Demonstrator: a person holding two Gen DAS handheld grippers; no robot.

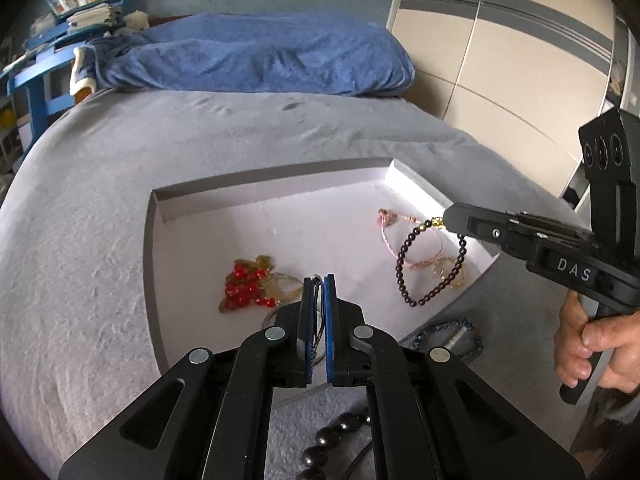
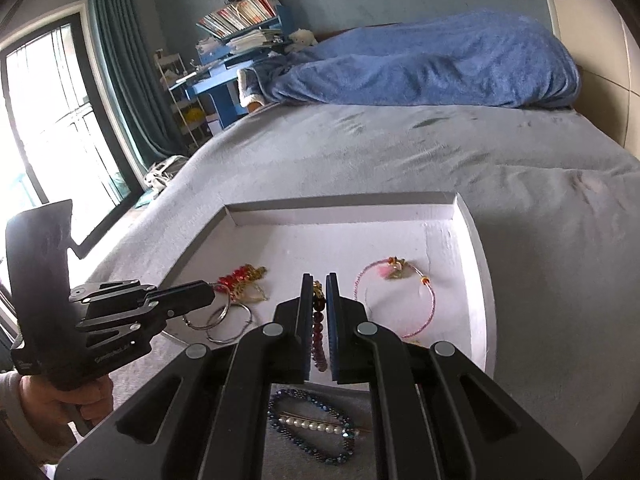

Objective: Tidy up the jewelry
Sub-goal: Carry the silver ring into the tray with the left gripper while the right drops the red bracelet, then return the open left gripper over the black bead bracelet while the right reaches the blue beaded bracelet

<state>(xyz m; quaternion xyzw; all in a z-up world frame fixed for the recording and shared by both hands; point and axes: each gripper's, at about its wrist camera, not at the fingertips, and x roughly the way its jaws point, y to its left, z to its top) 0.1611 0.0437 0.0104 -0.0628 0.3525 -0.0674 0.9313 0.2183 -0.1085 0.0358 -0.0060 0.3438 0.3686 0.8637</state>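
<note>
A shallow white box [image 1: 272, 172] [image 2: 340, 204] lies on the grey bed. My left gripper [image 1: 319, 280] [image 2: 212, 290] is shut on two thin silver hoops [image 2: 224, 320], which hang over the box's near left corner. My right gripper [image 2: 319, 280] [image 1: 444, 220] is shut on a dark bead bracelet [image 1: 432, 272] [image 2: 318, 340] that dangles above the box's right side. Inside the box lie a red and gold bead piece [image 1: 248, 284] [image 2: 240, 276] and a thin pink bracelet [image 1: 400, 240] [image 2: 396, 300].
On the bed in front of the box lie a blue bead bracelet with a pearl clip [image 2: 312, 428] [image 1: 452, 336] and a strand of big dark beads [image 1: 336, 440]. A blue blanket [image 1: 260, 56] lies at the head of the bed. A blue desk [image 2: 224, 64] stands beyond it.
</note>
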